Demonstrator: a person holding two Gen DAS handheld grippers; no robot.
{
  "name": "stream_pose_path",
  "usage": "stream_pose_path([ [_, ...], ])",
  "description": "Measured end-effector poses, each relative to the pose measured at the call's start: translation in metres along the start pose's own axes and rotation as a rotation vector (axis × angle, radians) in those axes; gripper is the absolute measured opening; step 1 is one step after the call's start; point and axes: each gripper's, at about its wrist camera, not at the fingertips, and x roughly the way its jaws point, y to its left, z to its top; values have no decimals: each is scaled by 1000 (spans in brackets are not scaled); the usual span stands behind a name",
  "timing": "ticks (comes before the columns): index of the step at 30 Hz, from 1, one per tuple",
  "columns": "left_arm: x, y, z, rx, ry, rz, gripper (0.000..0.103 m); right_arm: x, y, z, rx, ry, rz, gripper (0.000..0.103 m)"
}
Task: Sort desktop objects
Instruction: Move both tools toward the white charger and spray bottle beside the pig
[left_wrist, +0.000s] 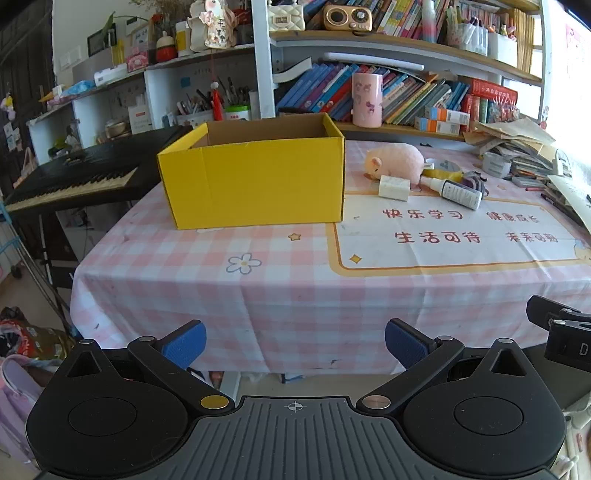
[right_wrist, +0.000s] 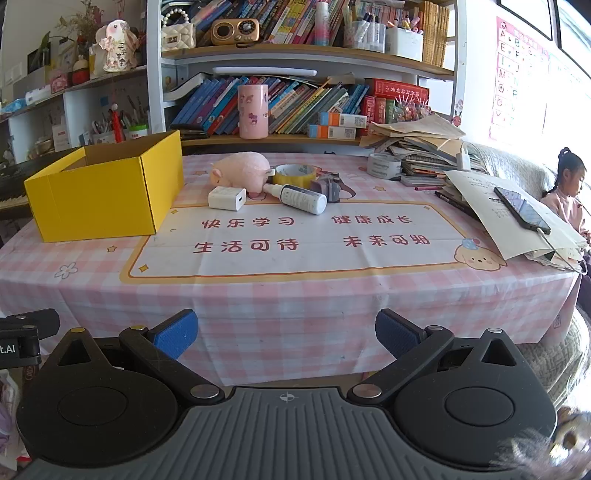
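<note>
From my seat, both tools sit back at the near edge of the desk. The left gripper (left_wrist: 294, 345) has its blue pads spread wide with nothing between them, and the right gripper (right_wrist: 286, 334) is the same: wide apart and empty.

Going left to right, the open yellow cardboard box (right_wrist: 99, 192) stands on the left of the desk; its inside looks bare from here, so I take it as the bin. Just beside it lies the white rectangular charger block (right_wrist: 226, 198), probably hard, smooth and light; I would pinch it across its short faces. Behind it rests the pink plush pig (right_wrist: 242, 168), soft and squashy, best taken around the body. The white plastic squeeze bottle (right_wrist: 301, 197) lies on its side touching the cluster; it is likely to roll, so I would grip mid-barrel. Behind it sits a yellow roll of tape (right_wrist: 294, 174), and at the right a grey-purple folded item (right_wrist: 330, 186) I cannot identify.

The pink-checked tablecloth (right_wrist: 258, 295) may slide or wrinkle under a dragged object. Crowded bookshelves (right_wrist: 295, 99) back the desk, loose papers (right_wrist: 413, 142) pile up at right, and a person (right_wrist: 569, 199) sits at the far right.
</note>
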Motion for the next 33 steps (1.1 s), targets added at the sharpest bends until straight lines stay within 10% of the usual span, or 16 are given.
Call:
stream_pose_path([
  [33,9,14,1,5,38,11,103,10,13,1,-7,48,7,103],
])
